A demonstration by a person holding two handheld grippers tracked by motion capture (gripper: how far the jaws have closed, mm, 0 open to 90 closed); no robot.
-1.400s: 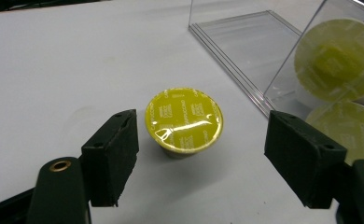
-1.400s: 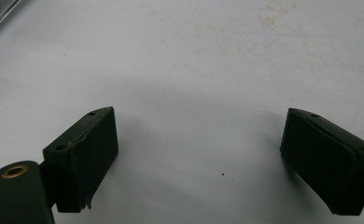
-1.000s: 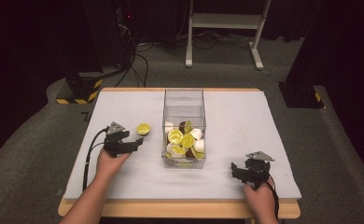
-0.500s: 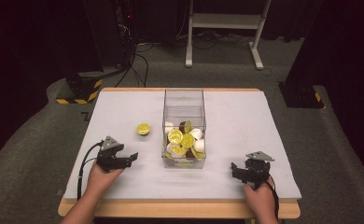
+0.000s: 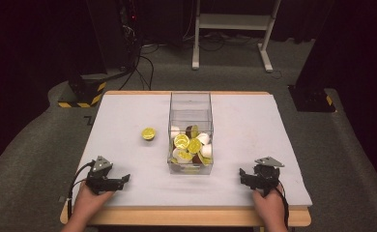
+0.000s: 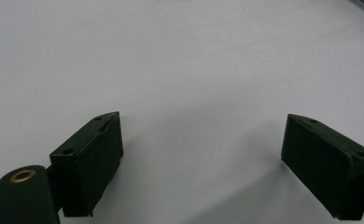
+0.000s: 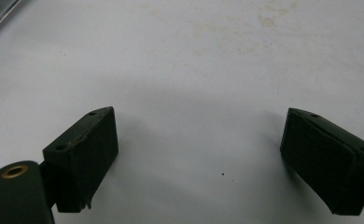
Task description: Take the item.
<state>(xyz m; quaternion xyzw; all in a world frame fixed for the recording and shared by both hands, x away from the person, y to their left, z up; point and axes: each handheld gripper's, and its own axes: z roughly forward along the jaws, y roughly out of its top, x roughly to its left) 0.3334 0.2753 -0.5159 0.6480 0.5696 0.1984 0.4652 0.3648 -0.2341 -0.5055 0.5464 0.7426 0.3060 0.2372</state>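
Left tongs (image 6: 201, 158) spread wide, just opening, empty over white table (image 6: 180, 60)

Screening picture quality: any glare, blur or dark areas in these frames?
High view: table evenly lit, surroundings near black, clear box free of harsh glare. Left gripper view: soft focus, faint shadows under the jaws. Right gripper view: the same, with faint stains visible.

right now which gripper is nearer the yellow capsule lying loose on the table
Left. The left gripper sits toward the near edge, just left of the yellow capsule. The right gripper is across the clear box, much farther off.
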